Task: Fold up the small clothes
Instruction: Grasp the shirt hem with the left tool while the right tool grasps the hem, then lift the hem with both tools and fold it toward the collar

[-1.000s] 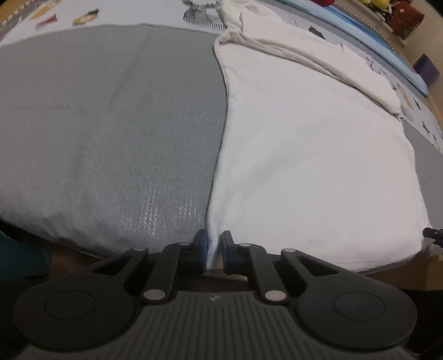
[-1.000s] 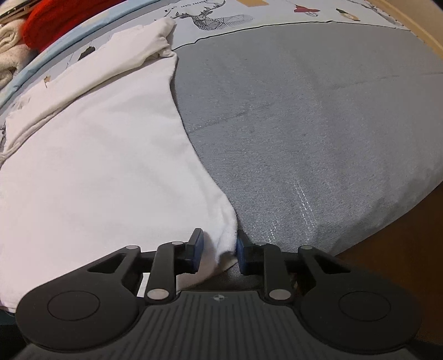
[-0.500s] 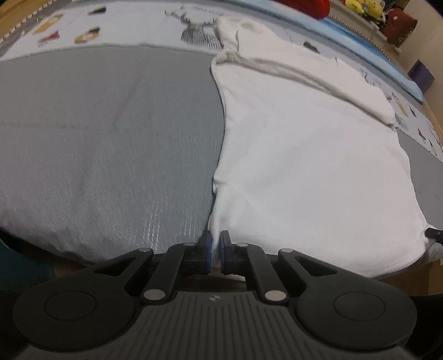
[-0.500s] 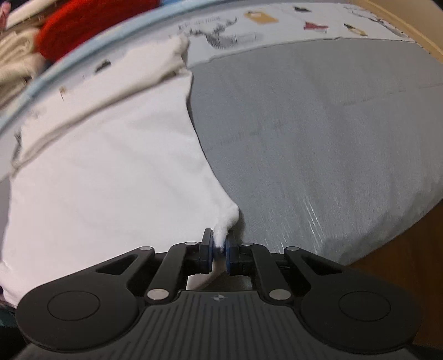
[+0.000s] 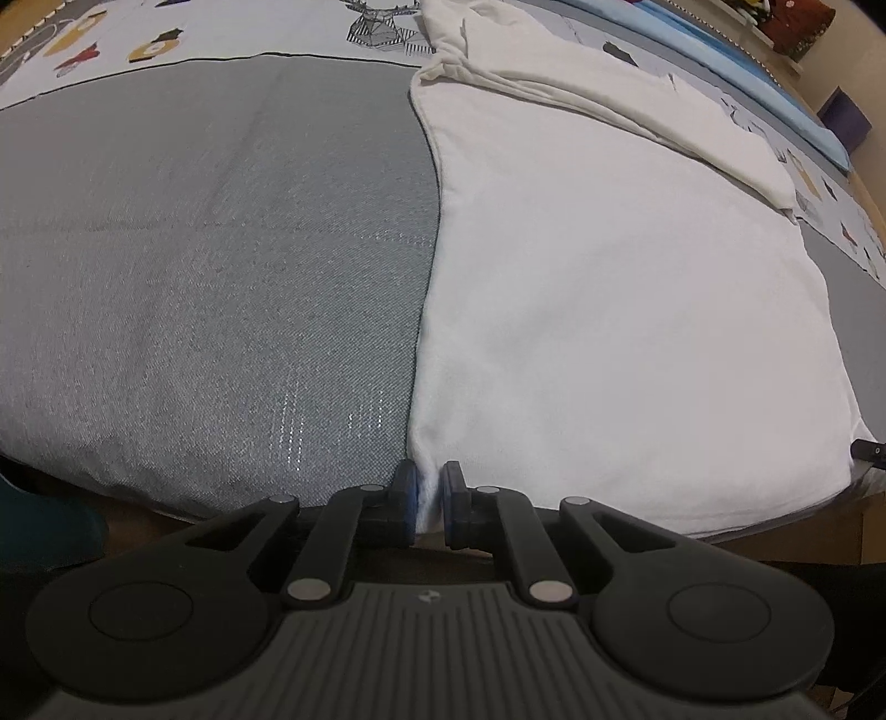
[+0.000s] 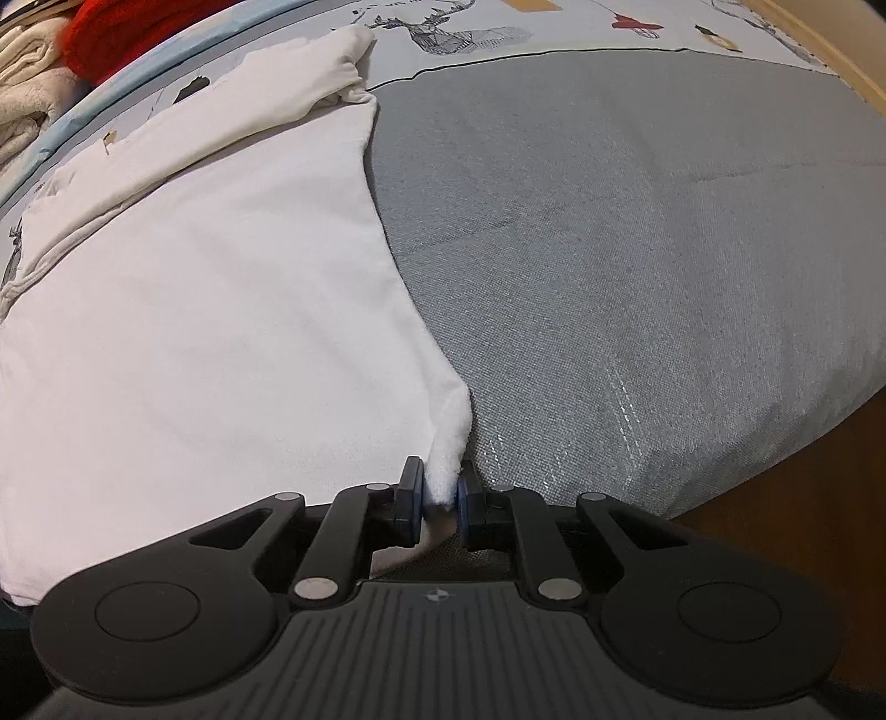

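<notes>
At the near hem | both grippers, left (image 5: 427, 501) and right (image 6: 441, 501), are pinching corners of the white garment (image 5: 609, 310) on the gray cushion (image 5: 210, 266) | sleeves folded in, main fold's still to do

You have one white garment (image 5: 609, 288) spread flat on one grey cushion (image 5: 210, 266). Two grippers are present: one left gripper (image 5: 427, 495) and one right gripper (image 6: 441, 495). At the far left of the right wrist view, count one red item (image 6: 116, 33) and one cream stack (image 6: 27, 105).
</notes>
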